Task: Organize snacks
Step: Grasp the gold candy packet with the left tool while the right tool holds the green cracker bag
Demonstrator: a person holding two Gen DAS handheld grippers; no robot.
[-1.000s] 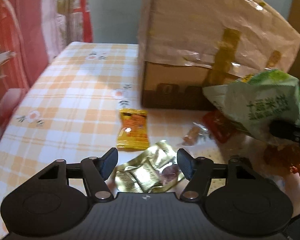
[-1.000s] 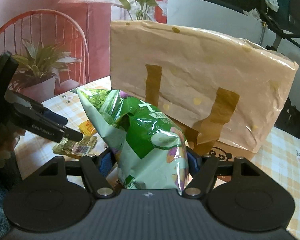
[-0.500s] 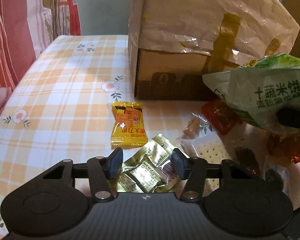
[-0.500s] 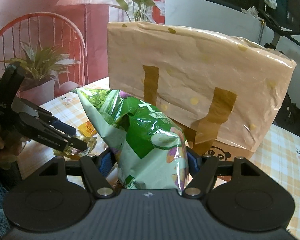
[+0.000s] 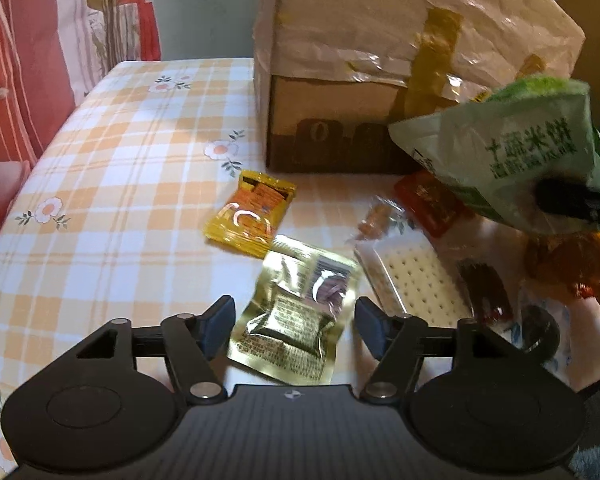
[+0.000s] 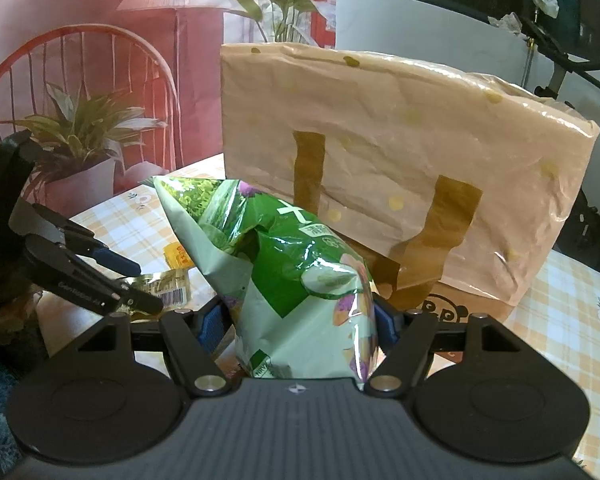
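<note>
Checked tablecloth [image 5: 120, 168]: only left view shows crackers [image 5: 412, 280].

The green snack bag [image 5: 512, 156], at two o'clock in the left wrist view, carries large green Chinese characters reading 十蔬米饼. The gold packet [image 5: 296, 316] at six o'clock bears dense print too small to read.

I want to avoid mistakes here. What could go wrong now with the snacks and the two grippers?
1. The gold packet lies flat between the left gripper fingers, which have just been opening; its slippery foil may slide away.
2. The green bag, held by the right gripper, may crush.
</note>
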